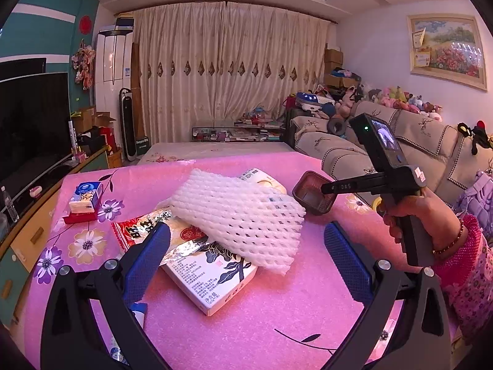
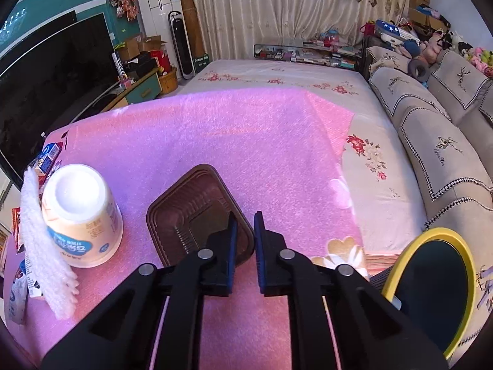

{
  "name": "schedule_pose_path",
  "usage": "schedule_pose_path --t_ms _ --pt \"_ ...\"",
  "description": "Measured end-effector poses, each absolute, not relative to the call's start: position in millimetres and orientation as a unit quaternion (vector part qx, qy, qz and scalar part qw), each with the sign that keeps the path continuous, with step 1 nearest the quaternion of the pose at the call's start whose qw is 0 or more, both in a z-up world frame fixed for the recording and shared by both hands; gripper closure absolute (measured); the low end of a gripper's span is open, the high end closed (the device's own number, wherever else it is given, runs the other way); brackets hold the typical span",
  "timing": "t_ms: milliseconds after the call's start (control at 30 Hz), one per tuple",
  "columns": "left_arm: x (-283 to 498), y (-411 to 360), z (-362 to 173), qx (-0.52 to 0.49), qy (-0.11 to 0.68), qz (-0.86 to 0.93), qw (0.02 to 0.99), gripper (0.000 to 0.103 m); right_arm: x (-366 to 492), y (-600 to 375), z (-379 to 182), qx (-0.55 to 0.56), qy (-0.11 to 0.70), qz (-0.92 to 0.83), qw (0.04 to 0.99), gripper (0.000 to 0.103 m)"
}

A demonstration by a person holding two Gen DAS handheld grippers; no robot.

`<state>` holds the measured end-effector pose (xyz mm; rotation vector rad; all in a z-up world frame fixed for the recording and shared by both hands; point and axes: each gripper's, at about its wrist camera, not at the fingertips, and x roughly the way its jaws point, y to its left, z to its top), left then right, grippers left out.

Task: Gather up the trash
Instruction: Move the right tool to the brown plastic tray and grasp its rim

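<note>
Your right gripper [image 2: 245,225] has its jaws pinched on the near rim of the brown plastic tray [image 2: 185,212], w/ one pad inside and one outside. Yogurt cup [image 2: 81,215] lies left of the jaws, foam net [image 1: 237,215] beyond it. Left gripper [image 1: 246,246]: jaws wide, nothing held, foam net and box [image 1: 212,280] between them on the pink counter [image 2: 246,129].

Right tool [image 2: 245,225] clamped (angled downward) on a rim; left tool [image 1: 246,246] held wide apart.

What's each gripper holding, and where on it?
Right gripper: shut on the brown plastic tray, pinching its near rim. Left gripper: open, holding nothing.
</note>
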<state>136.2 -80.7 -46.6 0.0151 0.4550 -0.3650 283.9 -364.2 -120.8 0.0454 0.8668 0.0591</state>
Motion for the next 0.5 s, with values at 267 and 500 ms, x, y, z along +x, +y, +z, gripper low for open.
schedule_pose_path --t_ms 267,500 --pt "137.5 -81.0 -49.4 0.010 0.225 -0.179 0.958 0.005 239.3 -407.7 -99.0 0.049 0.388 0.008 0.920 0.093" --pt "138.4 -82.1 -49.8 0.010 0.227 -0.180 0.957 0.005 197.3 -490.7 -107.0 0.099 0.384 -0.071 0.915 0.093"
